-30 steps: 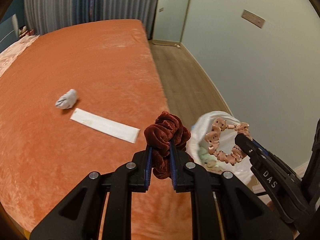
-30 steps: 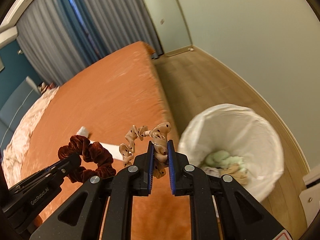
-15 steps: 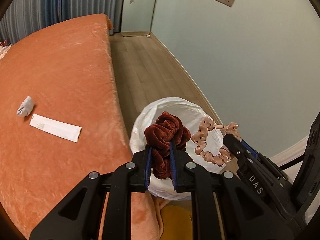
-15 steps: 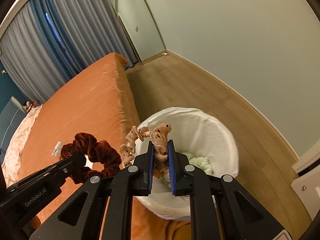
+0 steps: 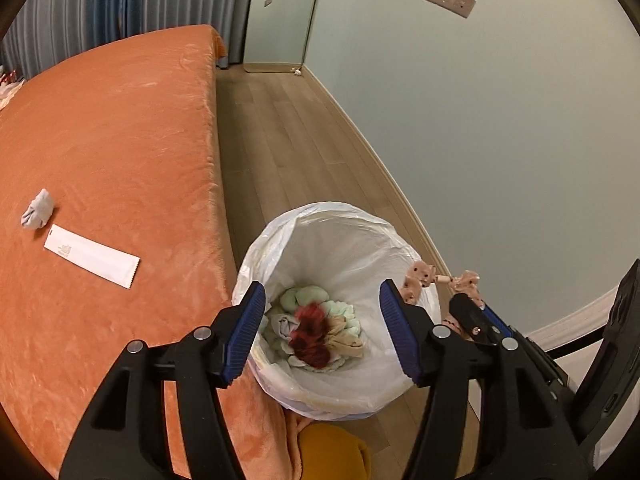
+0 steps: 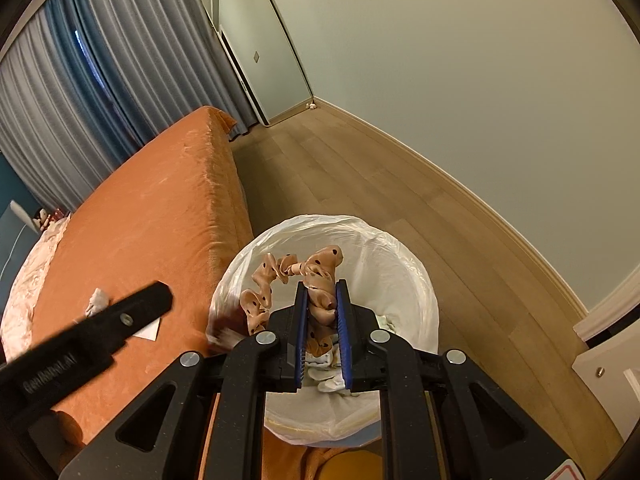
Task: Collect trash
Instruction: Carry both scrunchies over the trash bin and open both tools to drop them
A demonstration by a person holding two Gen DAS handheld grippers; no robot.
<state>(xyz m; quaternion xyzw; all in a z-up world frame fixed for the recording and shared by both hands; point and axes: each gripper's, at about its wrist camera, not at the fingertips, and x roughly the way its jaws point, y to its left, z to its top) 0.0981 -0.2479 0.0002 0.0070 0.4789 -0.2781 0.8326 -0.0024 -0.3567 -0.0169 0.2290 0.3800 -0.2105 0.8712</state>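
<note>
bed [image 5: 112, 128] with orange cover: fills frame left; crumpled tissue [image 5: 38, 214] and white paper sleeve [image 5: 92, 257] lie on it. wood floor [image 5: 288, 140]: centre. pale wall [image 5: 500, 120]: right. lined bin [image 5: 360, 232]: lower centre. left gripper [image 5: 322, 334]: jaws opening, nothing between them; dark red scrunchie [image 5: 310, 338] in bin. right gripper [image 6: 321, 334]: clamped on spotted beige scrunchie [image 6: 316, 276] over bin.

Orange bed [image 5: 120, 128]; white bin liner [image 5: 344, 240]; dark red scrunchie [image 5: 310, 334]; peach scrunchie [image 6: 320, 276] (black-dotted); white wrapper [image 5: 92, 257].
</note>
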